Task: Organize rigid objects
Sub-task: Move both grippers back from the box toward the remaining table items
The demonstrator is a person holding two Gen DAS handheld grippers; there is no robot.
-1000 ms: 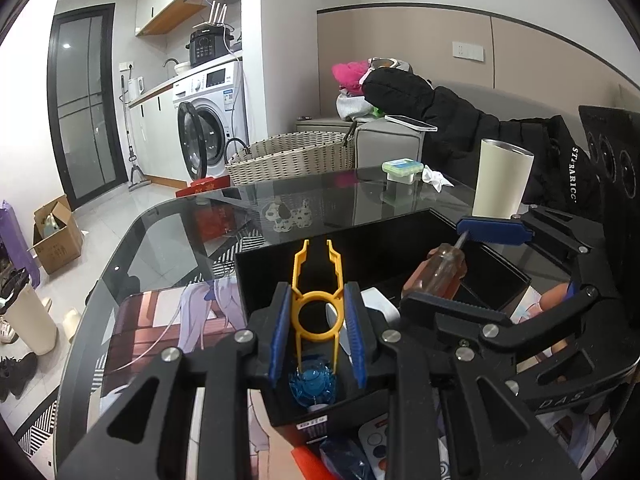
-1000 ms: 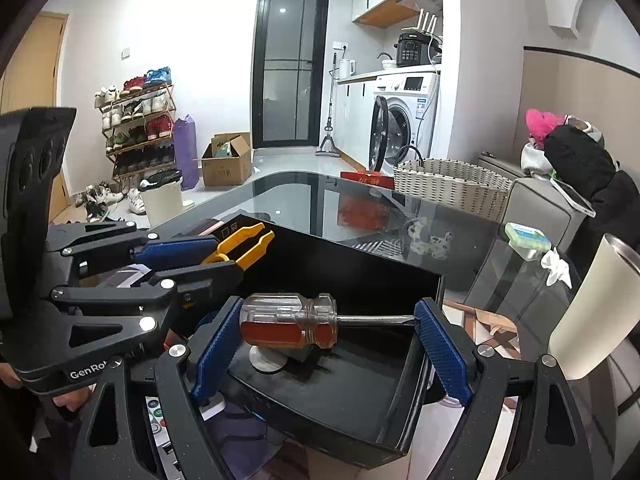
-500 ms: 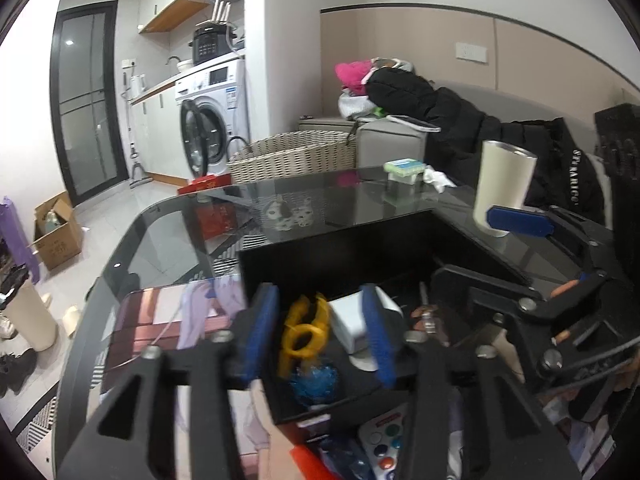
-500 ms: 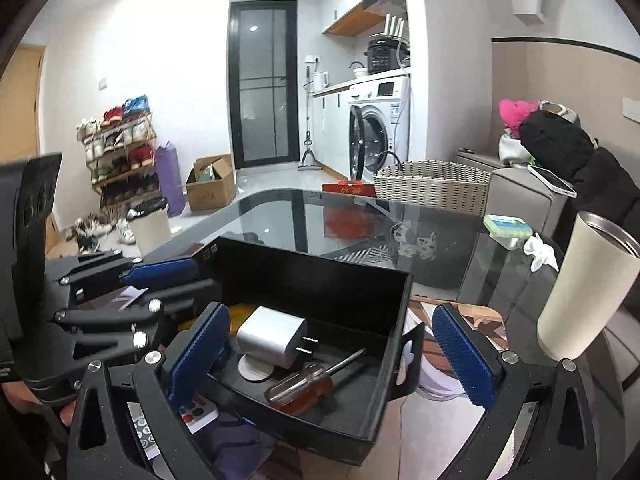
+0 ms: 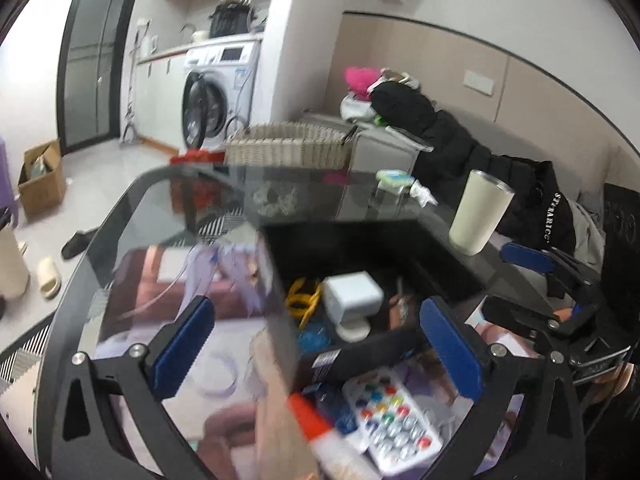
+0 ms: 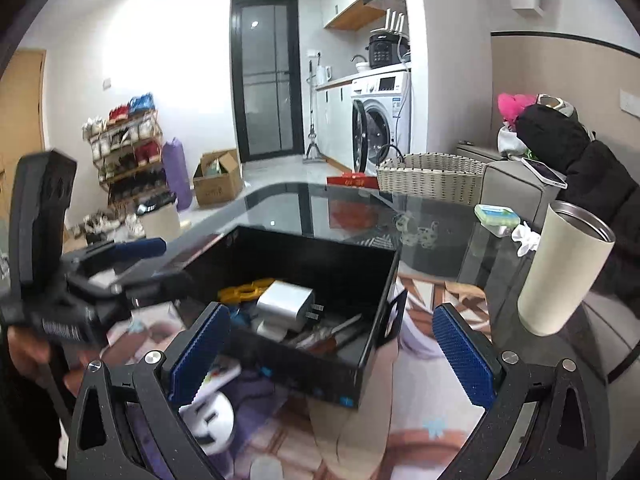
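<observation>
Black box [image 6: 372, 364] holds yellow pliers [image 6: 244, 290], charger [image 6: 285, 305], screwdriver [image 6: 328, 336] (both grippers' fingers wide, empty).

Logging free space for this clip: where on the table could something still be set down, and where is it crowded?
Bare glass lies between the black box and the wicker basket, and left of the box toward the table's rim. Crowded: inside the box, around the white charger, and the near edge with the remote.
</observation>
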